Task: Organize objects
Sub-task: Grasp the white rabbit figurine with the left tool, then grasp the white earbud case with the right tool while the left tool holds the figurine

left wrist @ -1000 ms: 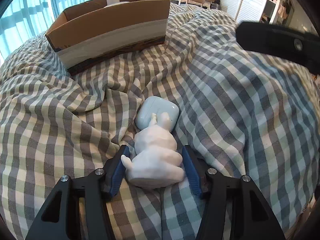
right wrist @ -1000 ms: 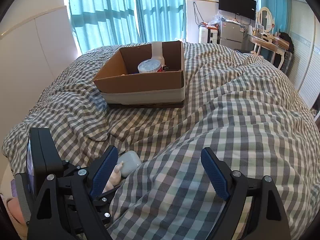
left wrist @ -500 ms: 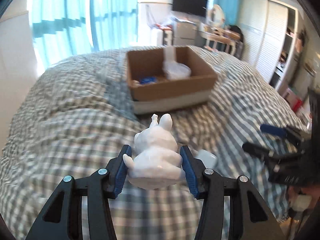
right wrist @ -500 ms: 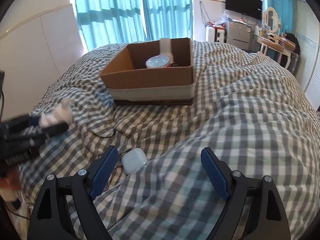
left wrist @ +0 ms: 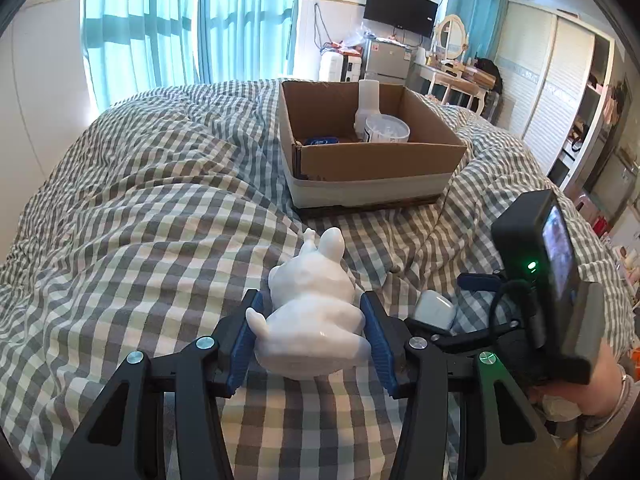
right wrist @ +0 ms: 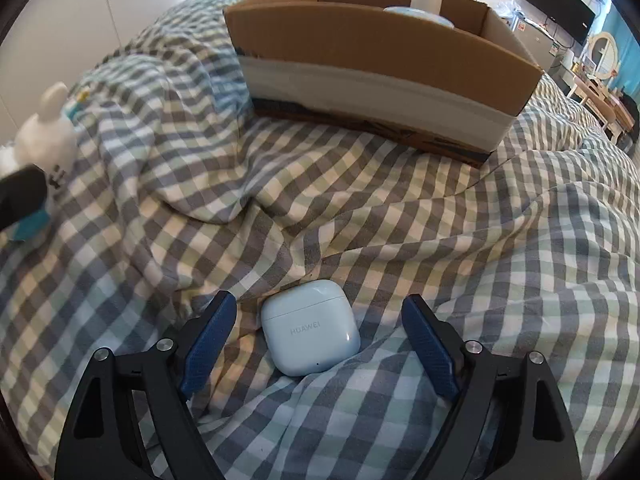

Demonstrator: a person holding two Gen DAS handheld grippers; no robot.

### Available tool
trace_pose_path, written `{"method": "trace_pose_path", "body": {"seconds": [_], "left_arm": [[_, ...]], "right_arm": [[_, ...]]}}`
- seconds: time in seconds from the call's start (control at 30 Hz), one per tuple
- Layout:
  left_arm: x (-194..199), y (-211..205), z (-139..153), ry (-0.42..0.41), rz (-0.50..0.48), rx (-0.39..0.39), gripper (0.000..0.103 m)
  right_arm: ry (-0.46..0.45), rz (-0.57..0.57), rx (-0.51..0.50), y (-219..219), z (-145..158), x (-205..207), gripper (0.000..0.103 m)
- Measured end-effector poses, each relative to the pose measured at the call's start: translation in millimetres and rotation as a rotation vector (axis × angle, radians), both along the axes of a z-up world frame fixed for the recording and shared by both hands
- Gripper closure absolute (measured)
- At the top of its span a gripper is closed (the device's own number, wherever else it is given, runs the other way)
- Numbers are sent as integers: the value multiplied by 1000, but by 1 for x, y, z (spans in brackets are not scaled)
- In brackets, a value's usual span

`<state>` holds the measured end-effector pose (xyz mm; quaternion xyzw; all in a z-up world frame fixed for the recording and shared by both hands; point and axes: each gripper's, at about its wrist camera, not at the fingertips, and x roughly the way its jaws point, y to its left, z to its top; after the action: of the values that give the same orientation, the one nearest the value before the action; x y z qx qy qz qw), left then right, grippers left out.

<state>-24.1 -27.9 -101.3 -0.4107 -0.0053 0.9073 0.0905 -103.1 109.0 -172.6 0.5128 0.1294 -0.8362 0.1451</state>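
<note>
My left gripper (left wrist: 310,326) is shut on a white rabbit figurine (left wrist: 314,312) and holds it above the checked bedspread; the figurine also shows at the left edge of the right wrist view (right wrist: 44,128). My right gripper (right wrist: 318,320) is open, with its fingers on either side of a pale blue earbud case (right wrist: 308,326) that lies on the bed, not touching it. The case also shows in the left wrist view (left wrist: 434,310), partly hidden by the right gripper. An open cardboard box (left wrist: 372,160) stands farther back on the bed (right wrist: 380,68).
The box holds a white bottle (left wrist: 368,102), a round white tub (left wrist: 387,129) and a blue item (left wrist: 322,141). The bedspread (left wrist: 160,220) is rumpled with folds. A wardrobe, dresser and fridge stand beyond the bed at the right.
My right gripper has dropped low and forward so its open fingers now flank the earbud case. My left gripper has kept hold of the rabbit figurine and shifted a little left.
</note>
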Motion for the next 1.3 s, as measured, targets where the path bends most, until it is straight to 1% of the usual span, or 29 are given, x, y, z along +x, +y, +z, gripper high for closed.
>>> {"method": "trace_pose_path", "body": {"seconds": [0.3, 0.37, 0.4, 0.43, 0.47, 0.5, 0.57, 0.7, 0.8, 0.93, 1.03, 1.13, 1.23, 1.3], "left_arm": [[1, -2, -3, -9, 3, 23, 52], [1, -2, -3, -9, 2, 23, 52], [1, -1, -3, -10, 1, 23, 52], [1, -2, -4, -12, 1, 26, 52], [1, -2, -5, -14, 0, 27, 52], [0, -2, -5, -17, -1, 31, 52], [-1, -4, -7, -26, 2, 49, 52], [-1, -7, -8, -28, 4, 65, 52], [0, -4, -7, -26, 3, 56, 52], [2, 1, -4, -22, 1, 49, 52], [4, 5, 2, -6, -13, 51, 52], [4, 10, 11, 16, -25, 52, 51], [-2, 13, 23, 34, -34, 73, 52], [-9, 14, 31, 45, -36, 77, 52]], "right_arm": [[-27, 60, 99, -12, -18, 1, 18], [-28, 75, 100, -13, -18, 4, 24], [-30, 84, 98, -14, -19, 5, 31], [-33, 94, 101, -14, -19, 7, 42], [-34, 98, 106, -14, -19, 9, 47], [-30, 100, 107, -14, -19, 11, 51], [-14, 102, 92, -11, -14, 16, 51], [22, 107, 35, -6, 3, 29, 52], [51, 104, -3, -1, 19, 38, 52], [98, 93, -18, 5, 37, 49, 52], [126, 84, -44, 9, 52, 48, 52], [161, 62, -67, 9, 73, 36, 52], [208, 61, -87, 14, 101, 36, 52], [240, 62, -86, 15, 115, 31, 52]]}}
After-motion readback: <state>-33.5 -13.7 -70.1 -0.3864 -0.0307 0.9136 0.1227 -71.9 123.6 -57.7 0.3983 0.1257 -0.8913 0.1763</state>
